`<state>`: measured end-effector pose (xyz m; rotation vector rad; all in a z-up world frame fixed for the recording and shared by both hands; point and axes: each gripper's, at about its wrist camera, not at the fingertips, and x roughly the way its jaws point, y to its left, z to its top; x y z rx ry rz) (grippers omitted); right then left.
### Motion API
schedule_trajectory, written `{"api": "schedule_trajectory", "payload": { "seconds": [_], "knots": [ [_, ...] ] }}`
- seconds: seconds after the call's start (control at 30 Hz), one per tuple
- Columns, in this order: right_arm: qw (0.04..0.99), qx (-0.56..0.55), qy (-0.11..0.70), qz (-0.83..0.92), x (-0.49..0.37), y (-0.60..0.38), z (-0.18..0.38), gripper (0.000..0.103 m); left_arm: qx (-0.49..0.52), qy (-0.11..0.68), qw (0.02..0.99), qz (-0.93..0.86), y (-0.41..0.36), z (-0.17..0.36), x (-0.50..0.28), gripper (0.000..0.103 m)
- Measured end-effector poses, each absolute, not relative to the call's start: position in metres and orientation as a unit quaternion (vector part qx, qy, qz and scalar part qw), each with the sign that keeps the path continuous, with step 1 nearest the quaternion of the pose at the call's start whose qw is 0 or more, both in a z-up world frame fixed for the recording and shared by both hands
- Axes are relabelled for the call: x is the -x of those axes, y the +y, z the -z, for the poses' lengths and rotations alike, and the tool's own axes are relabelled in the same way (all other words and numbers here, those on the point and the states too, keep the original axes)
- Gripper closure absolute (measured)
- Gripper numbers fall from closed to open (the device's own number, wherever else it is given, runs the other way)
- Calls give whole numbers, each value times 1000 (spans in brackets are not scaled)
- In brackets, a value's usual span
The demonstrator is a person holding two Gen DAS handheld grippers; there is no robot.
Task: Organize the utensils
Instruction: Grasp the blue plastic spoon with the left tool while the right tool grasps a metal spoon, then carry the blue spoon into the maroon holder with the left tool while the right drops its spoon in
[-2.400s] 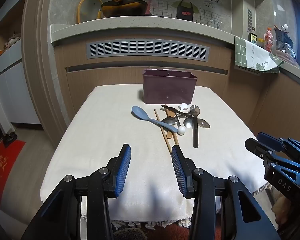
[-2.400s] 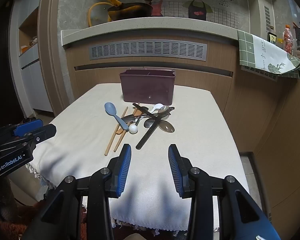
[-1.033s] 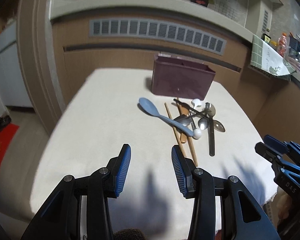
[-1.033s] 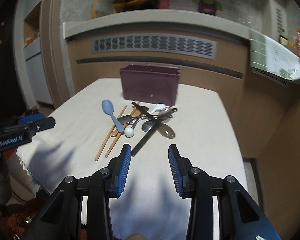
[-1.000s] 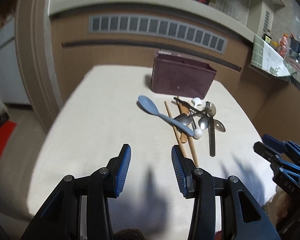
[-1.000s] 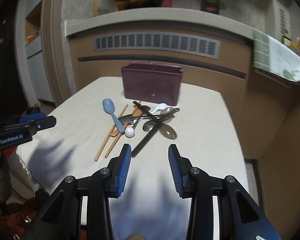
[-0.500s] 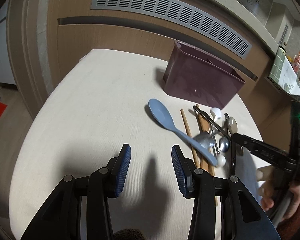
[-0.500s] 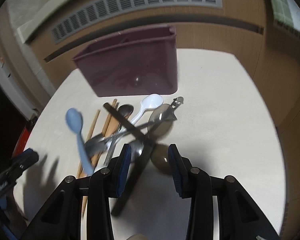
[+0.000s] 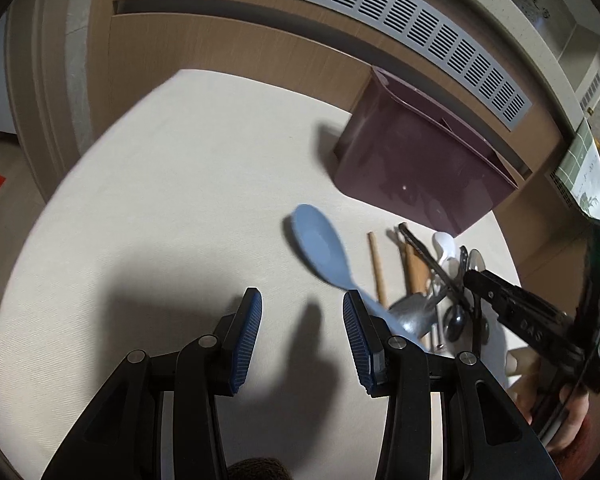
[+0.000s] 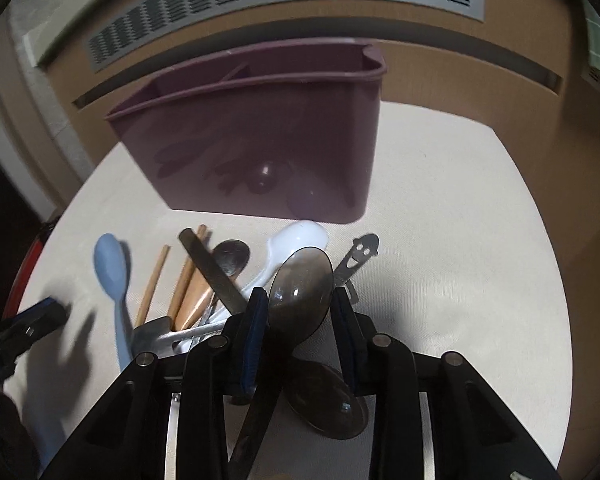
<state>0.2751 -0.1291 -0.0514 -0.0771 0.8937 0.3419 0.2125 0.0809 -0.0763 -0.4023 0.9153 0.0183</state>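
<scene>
A pile of utensils lies on the cream tablecloth [image 9: 160, 200] in front of a purple caddy [image 10: 260, 140]. My right gripper [image 10: 299, 300] is low over the pile with its jaws closing. The bowl of a large metal spoon [image 10: 300, 284] fills the gap between the blue pads, and I see no firm press on it. A light blue spoon [image 9: 320, 244] lies just ahead and right of my left gripper [image 9: 302, 308], which stands open over bare cloth. Wooden chopsticks [image 10: 152, 284], a white spoon [image 10: 296, 236] and more metal spoons lie crossed in the pile.
A brown cabinet front with a grey vent grille [image 9: 360, 4] rises behind the table. The caddy [image 9: 416, 168] has a divider and nothing visible inside. A hand [image 9: 520, 364] and the right gripper's body [image 9: 540, 332] show at the right of the left wrist view.
Both grippers moved forward and down toward the pile. The right gripper's jaws narrowed around the metal spoon's bowl. The left gripper stayed open.
</scene>
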Motion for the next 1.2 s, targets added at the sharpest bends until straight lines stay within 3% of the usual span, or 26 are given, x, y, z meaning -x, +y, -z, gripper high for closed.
{"api": "schedule_trajectory", "payload": {
  "seconds": [0.13,0.3,0.43,0.57,0.77,1.2],
  "knots": [
    [899,37,410,-152,-270,-142,43,74,151,438,886,6,47,73,-229,60],
    [912,39,386,-135,-265,-157,39,74,-2,428,904,-15,-5,76,-235,60],
    [915,33,381,-129,-264,-164,43,73,-52,426,903,-30,0,79,-220,59],
    [911,19,388,-137,-264,-166,47,73,-27,420,906,-40,31,77,-213,59],
    [911,12,384,-149,-261,-161,45,73,92,428,899,1,75,75,-228,59],
    [912,17,383,-148,-259,-160,46,73,58,438,897,-3,48,83,-280,59]
  ]
}}
